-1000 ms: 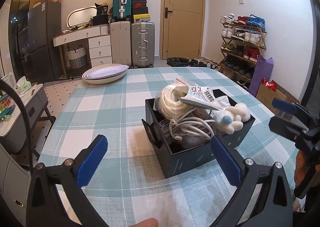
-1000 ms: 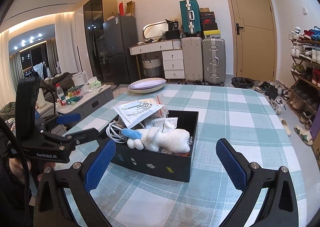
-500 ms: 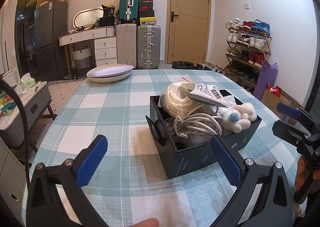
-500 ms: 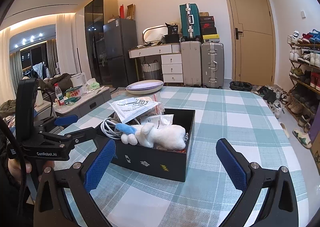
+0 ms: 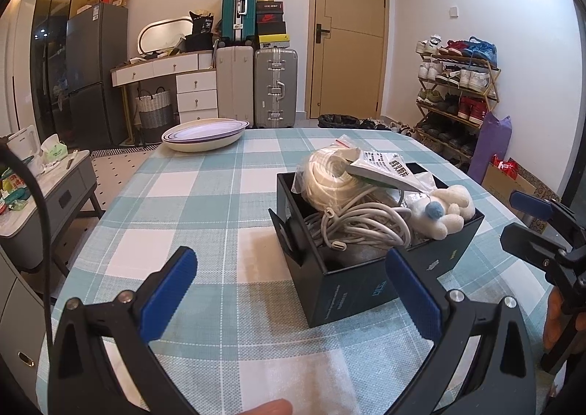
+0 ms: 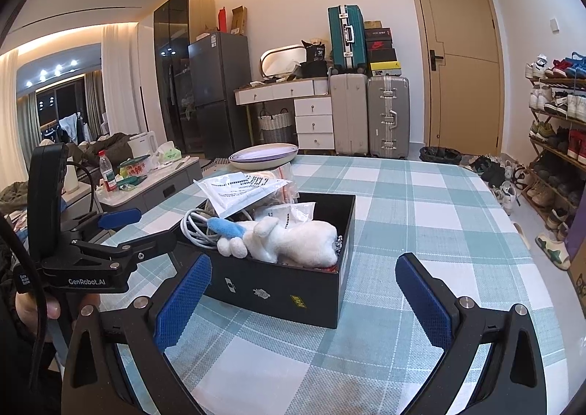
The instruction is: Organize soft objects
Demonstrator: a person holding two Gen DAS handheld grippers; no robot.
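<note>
A black box stands on the checked table. It holds a white plush toy with a blue part, a coil of white rope, white cables and plastic packets. My left gripper is open and empty, just short of the box's near-left corner. My right gripper is open and empty, in front of the box's near side. Each gripper shows in the other's view: the right one and the left one.
A stack of white plates sits at the far end of the table. A low grey cabinet with clutter stands left of the table. Suitcases, drawers, a door and a shoe rack line the far walls.
Both grippers have pulled back and tilted up slightly; the box sits a little lower and farther in both views. Both stay open and empty.
</note>
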